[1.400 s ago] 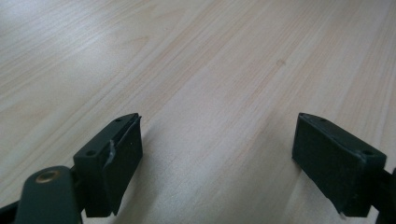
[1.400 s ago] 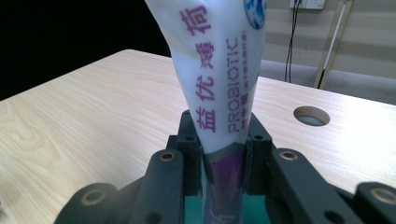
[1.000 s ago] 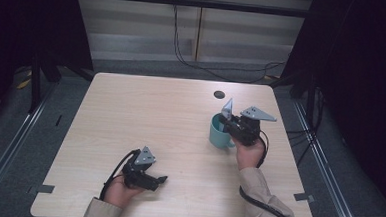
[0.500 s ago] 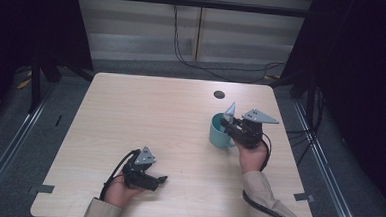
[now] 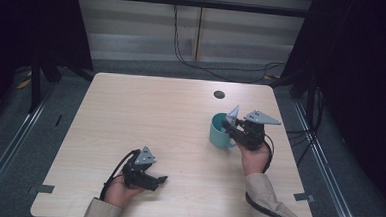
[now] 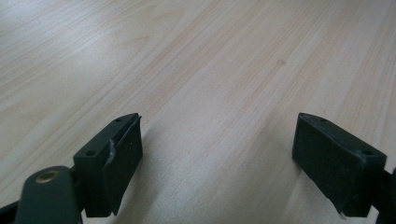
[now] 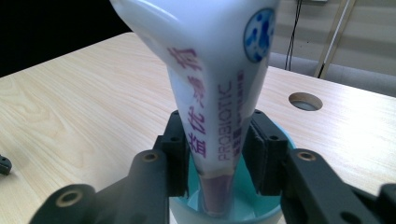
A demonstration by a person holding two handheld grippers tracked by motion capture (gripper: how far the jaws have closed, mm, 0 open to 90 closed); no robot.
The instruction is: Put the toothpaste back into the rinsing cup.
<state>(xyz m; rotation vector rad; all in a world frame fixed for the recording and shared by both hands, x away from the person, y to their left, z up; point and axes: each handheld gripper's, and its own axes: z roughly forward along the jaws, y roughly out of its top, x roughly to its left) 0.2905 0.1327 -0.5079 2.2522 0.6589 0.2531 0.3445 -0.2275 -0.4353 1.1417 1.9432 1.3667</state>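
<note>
Tube stands cap-down in the teal cup as the right jaws let go

Right gripper point(image 5: 231, 124) is up at the teal cup point(image 5: 220, 133) on the right half of the table point(image 5: 145, 116), and its jaws have just been opening with the tube between them. From the right gripper view, the white tube point(image 7: 215, 70) rises wide end up, printed with purple lettering and a blue round mark, its narrow capped end down inside the cup point(image 7: 275, 212). The black jaws flank the tube's lower part just above the cup's rim; the left one sits right against it, the right one looks a sliver clear, so the squeeze is off. From the high view the tube's pale top pokes up out of the cup, beside the gripper's grey plate.

Down at the near edge, the left gripper point(image 5: 161, 179) lies low over the table in the person's left hand point(image 5: 119, 190), well apart from the cup. Its own view shows the two jaws standing wide apart, bare wood grain point(image 6: 201, 70) between them and nothing held. A round hole point(image 5: 219, 94) sits in the table beyond the cup.
</note>
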